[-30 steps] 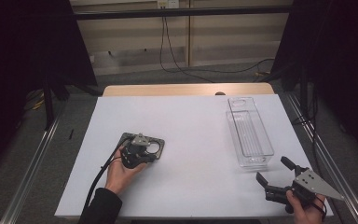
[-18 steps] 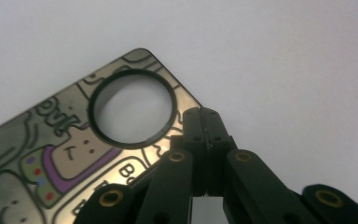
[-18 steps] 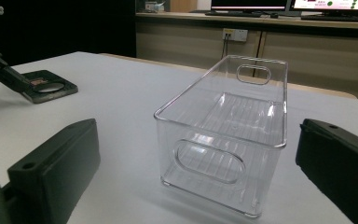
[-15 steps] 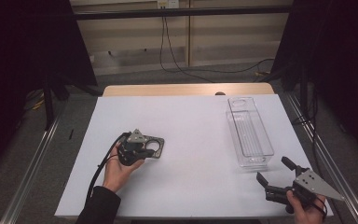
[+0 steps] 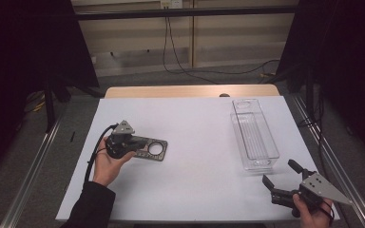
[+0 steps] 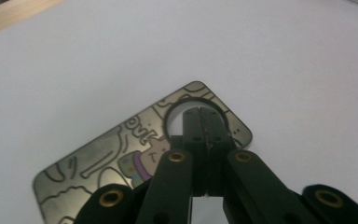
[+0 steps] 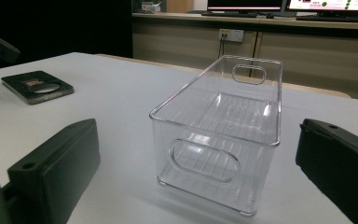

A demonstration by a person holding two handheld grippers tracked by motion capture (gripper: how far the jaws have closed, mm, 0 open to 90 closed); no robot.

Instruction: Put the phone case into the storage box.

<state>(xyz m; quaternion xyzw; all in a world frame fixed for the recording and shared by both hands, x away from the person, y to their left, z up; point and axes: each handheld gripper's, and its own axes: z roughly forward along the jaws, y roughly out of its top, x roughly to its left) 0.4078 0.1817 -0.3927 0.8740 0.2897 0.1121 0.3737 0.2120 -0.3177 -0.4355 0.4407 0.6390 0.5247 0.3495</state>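
Note:
A dark metal card (image 5: 150, 149) with cartoon drawings and a round hole lies flat on the white table, left of centre. My left gripper (image 5: 139, 146) hovers just over its left end, held in a hand. In the left gripper view the jaws (image 6: 202, 115) are pressed together with nothing between them, and their tips sit over the card (image 6: 116, 151) at its hole. My right gripper (image 5: 279, 173) rests open at the front right corner and faces the clear plastic bin (image 7: 223, 135). The card (image 7: 37, 87) lies far off to its left.
The empty clear bin (image 5: 254, 137) with cut-out handles stands lengthwise on the right side of the white table (image 5: 195, 118). A wooden strip (image 5: 190, 91) runs along the table's far edge. Metal rails flank both sides.
My left gripper has lifted a little off the card and its hand has shifted slightly left. The card, the bin and the right gripper have stayed where they were.

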